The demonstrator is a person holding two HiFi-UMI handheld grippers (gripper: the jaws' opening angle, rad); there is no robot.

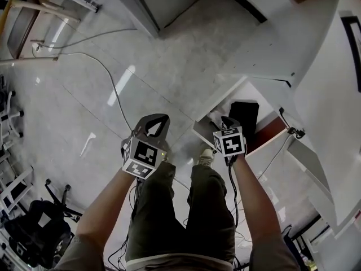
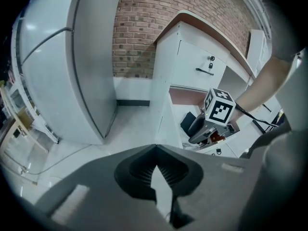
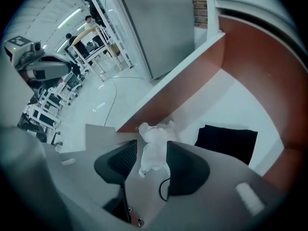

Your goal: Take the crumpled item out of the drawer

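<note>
A white crumpled item (image 3: 155,138) sits between the pads of my right gripper (image 3: 151,146), which is shut on it just above the open drawer (image 3: 250,81). The drawer has a white floor and reddish-brown walls, and a black flat thing (image 3: 226,141) lies in it. In the head view the right gripper (image 1: 228,122) hangs over the drawer's (image 1: 269,133) near end; the crumpled item is hidden there. My left gripper (image 1: 157,123) is held apart to the left over the floor, with its jaws meeting at the tips (image 2: 155,148) and nothing in them.
A white cabinet (image 2: 192,66) with a locked upper drawer stands against a brick wall (image 2: 139,28). A large white appliance (image 2: 53,66) is at the left. Cables (image 1: 107,72) trail over the pale floor. The person's legs (image 1: 186,208) stand beside the drawer. Racks (image 3: 101,47) stand further off.
</note>
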